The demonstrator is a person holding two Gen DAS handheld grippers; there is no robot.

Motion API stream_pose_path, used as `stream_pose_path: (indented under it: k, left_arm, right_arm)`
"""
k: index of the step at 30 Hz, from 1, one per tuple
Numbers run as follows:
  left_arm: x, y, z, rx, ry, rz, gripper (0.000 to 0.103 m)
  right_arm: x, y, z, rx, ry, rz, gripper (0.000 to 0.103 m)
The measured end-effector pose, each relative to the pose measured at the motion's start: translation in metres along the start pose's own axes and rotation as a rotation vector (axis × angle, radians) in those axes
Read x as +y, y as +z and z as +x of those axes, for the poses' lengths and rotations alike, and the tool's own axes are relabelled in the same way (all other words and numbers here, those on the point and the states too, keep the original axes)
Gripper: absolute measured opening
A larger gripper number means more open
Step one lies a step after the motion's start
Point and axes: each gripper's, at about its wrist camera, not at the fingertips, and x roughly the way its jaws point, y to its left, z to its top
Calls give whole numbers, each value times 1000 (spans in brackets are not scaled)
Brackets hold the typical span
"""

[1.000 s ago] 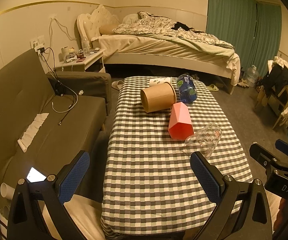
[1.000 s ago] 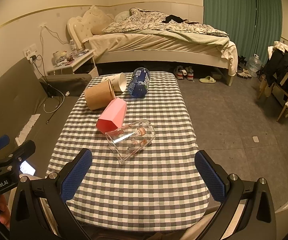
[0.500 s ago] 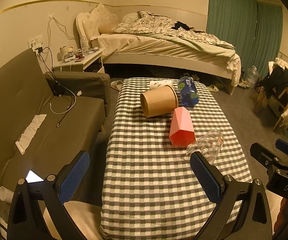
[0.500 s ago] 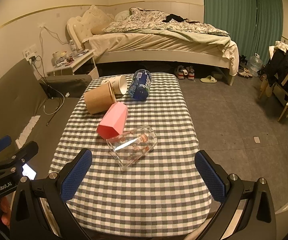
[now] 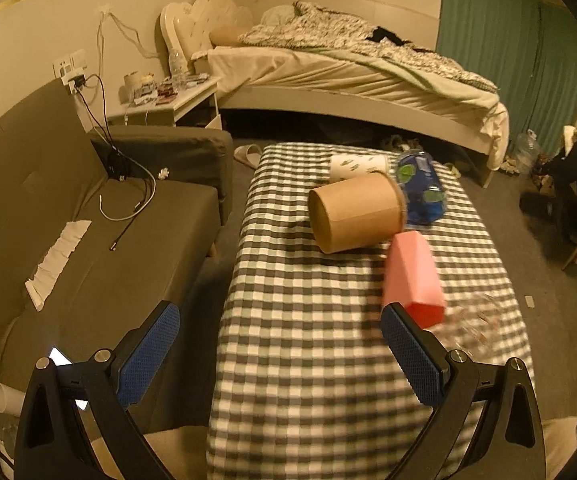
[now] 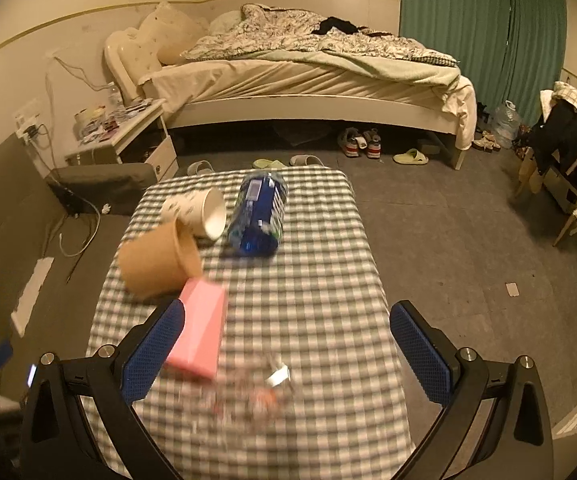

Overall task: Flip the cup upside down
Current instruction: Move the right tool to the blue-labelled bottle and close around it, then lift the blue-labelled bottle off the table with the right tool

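Several cups lie on their sides on a checkered table (image 5: 308,344) (image 6: 320,304). A brown paper cup (image 5: 356,212) (image 6: 158,262), a pink faceted cup (image 5: 412,280) (image 6: 200,332), a white printed paper cup (image 5: 358,166) (image 6: 200,214), a blue cup (image 5: 422,194) (image 6: 260,216) and a clear glass cup (image 5: 476,324) (image 6: 248,396), which is blurred. My left gripper (image 5: 280,354) is open and empty above the table's near left part. My right gripper (image 6: 286,354) is open and empty, with the clear cup between its fingers in view.
A grey sofa (image 5: 88,240) with cables and a paper strip stands left of the table. A bed (image 6: 308,76), a cluttered nightstand (image 6: 124,128) and shoes (image 6: 360,146) are beyond. A chair with clothes (image 6: 568,148) stands at the right.
Both grippers have moved forward over the table, so the cups look larger and nearer. The clear cup now lies between the right gripper's fingers. Both stay open.
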Motion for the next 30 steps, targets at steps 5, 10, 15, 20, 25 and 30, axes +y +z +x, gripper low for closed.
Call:
stream_pose_path:
  k: [5,10,15,20,25,30]
  left_arm:
    - [3,15,40,39,12,-9,103]
    - [9,25,70,61,22,-17,103]
    - [14,29,92,85,15,-30,103]
    - [16,30,107,105,13,-25,103]
    - [14,35,108,106,8,-30,103]
    - [10,39,93,92,8,-31,103]
  right_arm:
    - [9,35,58,63,30,9,103]
    - [23,53,118,132,38,-16,103]
    - [31,65,175,203,50,-22,103]
    - [33,67,209,246,68,-17,94]
    - [32,59,219,285,79,-28,73]
    - [28,50,198,264,71,-65,71]
